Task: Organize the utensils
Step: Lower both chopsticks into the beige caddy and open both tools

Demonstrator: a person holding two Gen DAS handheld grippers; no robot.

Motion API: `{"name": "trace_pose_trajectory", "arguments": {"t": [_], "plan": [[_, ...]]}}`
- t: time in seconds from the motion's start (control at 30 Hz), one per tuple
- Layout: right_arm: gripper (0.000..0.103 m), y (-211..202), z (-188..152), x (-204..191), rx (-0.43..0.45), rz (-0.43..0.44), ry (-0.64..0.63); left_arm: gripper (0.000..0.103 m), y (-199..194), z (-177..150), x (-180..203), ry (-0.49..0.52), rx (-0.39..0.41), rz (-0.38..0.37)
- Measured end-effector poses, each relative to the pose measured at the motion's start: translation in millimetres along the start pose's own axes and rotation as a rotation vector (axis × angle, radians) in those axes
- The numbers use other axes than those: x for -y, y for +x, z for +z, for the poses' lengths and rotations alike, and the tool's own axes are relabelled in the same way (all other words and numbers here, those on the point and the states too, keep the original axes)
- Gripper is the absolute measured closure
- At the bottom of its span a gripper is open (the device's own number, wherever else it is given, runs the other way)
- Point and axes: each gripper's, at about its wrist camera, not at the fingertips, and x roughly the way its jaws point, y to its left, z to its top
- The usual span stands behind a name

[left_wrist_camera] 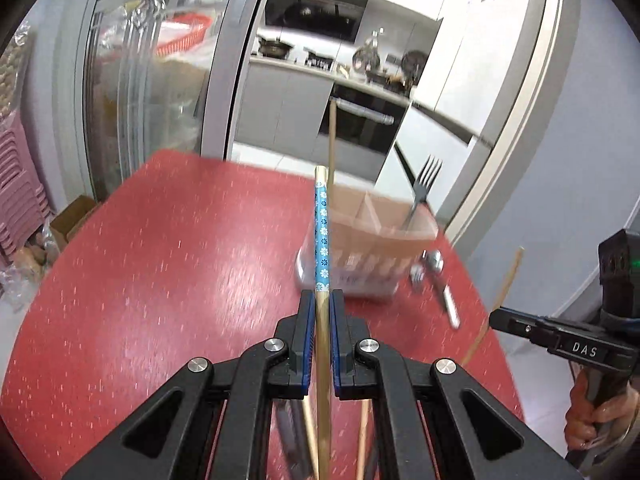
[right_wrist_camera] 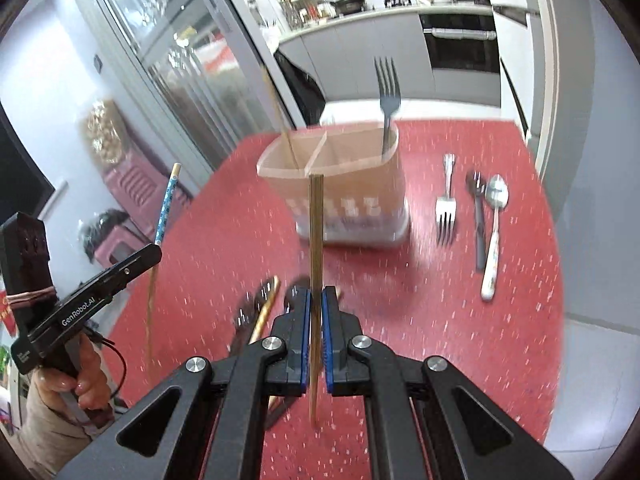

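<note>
Red tabletop (right_wrist_camera: 440, 320) carries beige utensil caddy (right_wrist_camera: 352, 184). Left hand-held gripper (left_wrist_camera: 322, 300) clamps blue-patterned chopstick (left_wrist_camera: 321, 236) before caddy; right hand-held gripper (right_wrist_camera: 316, 296) clamps plain wooden chopstick (right_wrist_camera: 315, 232). Loose cutlery (right_wrist_camera: 472, 208) right of caddy.

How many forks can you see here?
3: a dark fork standing in the holder, a silver fork and another dark fork lying right of it. Blurred utensils nearer may hide more.
</note>
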Motion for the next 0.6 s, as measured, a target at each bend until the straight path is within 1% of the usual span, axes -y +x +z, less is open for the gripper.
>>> {"name": "trace_pose_trajectory", "arguments": {"t": [0.2,0.37,0.47,0.6], "plan": [[0.097,-16.9,45.2,0.0,0.100,-0.009,0.001,0.071,3.0,42.7,14.4,-0.001,0.080,-0.018],[0.097,-35.0,91.3,-7.7,0.183,-0.027,-0.036,0.071,6.4,82.7,24.4,-0.016,0.163,-0.037],[0.097,-42.9,114.2,-12.3,0.220,-0.036,-0.059,0.071,11.0,107.7,28.9,-0.018,0.220,-0.035],[0.097,-47.2,142.7,-15.6,0.257,-0.048,-0.073,0.071,20.0,127.6,33.7,-0.012,0.278,-0.044]]}}
